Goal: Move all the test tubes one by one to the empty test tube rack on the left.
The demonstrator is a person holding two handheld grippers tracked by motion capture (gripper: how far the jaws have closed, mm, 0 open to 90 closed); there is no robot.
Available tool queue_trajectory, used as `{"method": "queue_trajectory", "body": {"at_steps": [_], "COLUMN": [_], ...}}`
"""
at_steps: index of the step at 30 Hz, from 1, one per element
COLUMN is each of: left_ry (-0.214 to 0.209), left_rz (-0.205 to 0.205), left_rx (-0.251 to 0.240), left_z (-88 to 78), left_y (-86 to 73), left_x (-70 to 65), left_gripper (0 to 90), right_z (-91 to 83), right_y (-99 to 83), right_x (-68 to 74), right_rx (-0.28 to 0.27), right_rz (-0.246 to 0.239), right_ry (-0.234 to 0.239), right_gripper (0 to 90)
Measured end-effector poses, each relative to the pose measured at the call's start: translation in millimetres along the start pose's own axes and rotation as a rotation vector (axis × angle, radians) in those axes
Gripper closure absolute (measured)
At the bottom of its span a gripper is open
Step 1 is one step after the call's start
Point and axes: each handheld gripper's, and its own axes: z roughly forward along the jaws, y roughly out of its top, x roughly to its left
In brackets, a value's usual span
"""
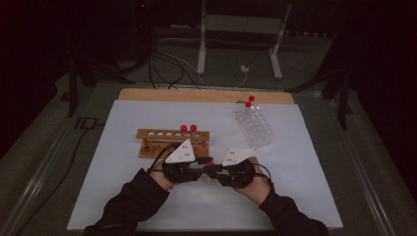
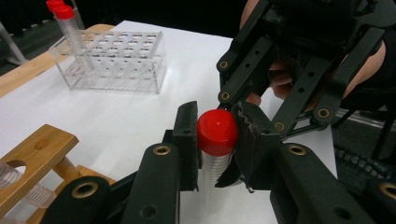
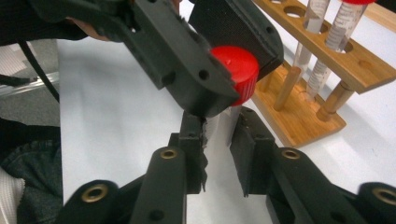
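A clear tube with a red cap [image 1: 210,162] is held upright between the two grippers near the table's front middle. My left gripper [image 2: 217,149] is shut on the tube [image 2: 217,133] just at and under the cap. My right gripper [image 3: 218,140] comes from the opposite side, and its jaws press on the tube's ribbed body [image 3: 219,123] below the left gripper's jaws. In the high view the left gripper [image 1: 204,164] and right gripper [image 1: 216,167] meet tip to tip, each in a hand.
A wooden tube rack [image 1: 172,133] stands just behind the grippers with two red-capped tubes [image 1: 188,128] at its right end. A clear plastic rack [image 1: 254,128] at the back right holds two more tubes [image 1: 249,102]. A white mat [image 1: 147,196] covers the table.
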Motion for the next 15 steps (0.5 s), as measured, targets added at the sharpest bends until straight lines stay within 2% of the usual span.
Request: {"method": "queue_trajectory", "body": {"at_steps": [1,5,10,15], "left_ry": [0.005,0.023,0.062,0.11], "left_rz": [0.001,0.0,-0.006,-0.011], "left_rx": [-0.001,0.005,-0.003,-0.005], "left_z": [-1.0,-6.7,-19.3,-35.7], "left_y": [0.5,1.4,0.7,-1.2], "left_x": [0.2,2.4,8.6,16.9], "left_gripper": [72.1,72.1,72.1,72.1], "right_z": [-0.6,-3.3,-7.9,-14.6], "right_y": [0.1,0.3,-1.0,-0.7], "right_x": [-0.3,-0.9,-3.0,-7.6], "right_rx": [-0.002,-0.003,-0.016,-0.043], "right_rz": [-0.001,0.002,0.018,0.052], "right_ry": [0.002,0.012,-0.011,-0.045], "right_gripper": [73.6,60.7,46.8,27.4]}}
